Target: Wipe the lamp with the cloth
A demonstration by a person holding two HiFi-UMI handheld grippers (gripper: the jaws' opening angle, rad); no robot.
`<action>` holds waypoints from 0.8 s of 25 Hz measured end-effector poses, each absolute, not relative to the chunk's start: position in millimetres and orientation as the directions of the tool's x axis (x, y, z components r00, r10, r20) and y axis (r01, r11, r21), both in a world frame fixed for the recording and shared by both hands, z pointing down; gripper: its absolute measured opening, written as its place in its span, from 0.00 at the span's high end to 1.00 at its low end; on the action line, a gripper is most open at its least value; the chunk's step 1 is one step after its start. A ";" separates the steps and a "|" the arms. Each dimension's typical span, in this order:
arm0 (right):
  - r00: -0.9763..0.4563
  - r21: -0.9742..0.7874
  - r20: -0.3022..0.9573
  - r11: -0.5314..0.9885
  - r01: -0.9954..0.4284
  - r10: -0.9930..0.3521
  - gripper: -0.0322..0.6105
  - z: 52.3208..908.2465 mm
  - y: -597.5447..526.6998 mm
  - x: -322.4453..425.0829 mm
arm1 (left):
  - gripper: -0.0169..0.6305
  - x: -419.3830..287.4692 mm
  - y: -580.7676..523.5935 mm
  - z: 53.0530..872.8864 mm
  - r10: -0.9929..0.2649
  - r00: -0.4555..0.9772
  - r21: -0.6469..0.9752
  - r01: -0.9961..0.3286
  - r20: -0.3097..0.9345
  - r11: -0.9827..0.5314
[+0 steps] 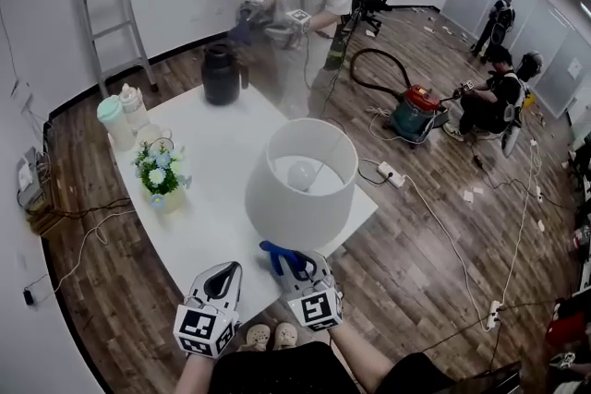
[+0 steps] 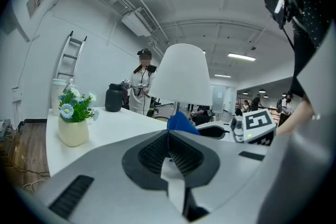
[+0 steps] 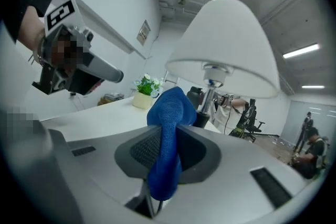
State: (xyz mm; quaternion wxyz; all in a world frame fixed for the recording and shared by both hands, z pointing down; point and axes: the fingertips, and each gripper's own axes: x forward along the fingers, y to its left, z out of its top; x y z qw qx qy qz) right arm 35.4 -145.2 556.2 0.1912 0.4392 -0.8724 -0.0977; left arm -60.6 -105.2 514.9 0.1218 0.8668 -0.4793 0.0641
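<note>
Table lamp, near edge of white table: wiping not yet begun.
We hold the blue cloth clamped in our right gripper, just beside the shade; left gripper closed, empty.

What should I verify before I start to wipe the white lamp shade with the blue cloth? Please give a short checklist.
1. Blue woven cloth clamped in right claw: ok.
2. Left claw shut and empty: ok.
3. White conical lamp shade upright on white table: ok.
4. Cloth touching shade: not ok, it sits below the rim.
5. Cream round flower vase apart from shade: ok.
</note>
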 end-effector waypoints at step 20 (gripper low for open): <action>-0.419 0.267 0.261 0.483 -0.834 -0.869 0.83 565.9 -199.3 85.0 | 0.95 -40.0 -103.5 507.0 -0.816 0.526 0.121 -0.850 0.239 -0.512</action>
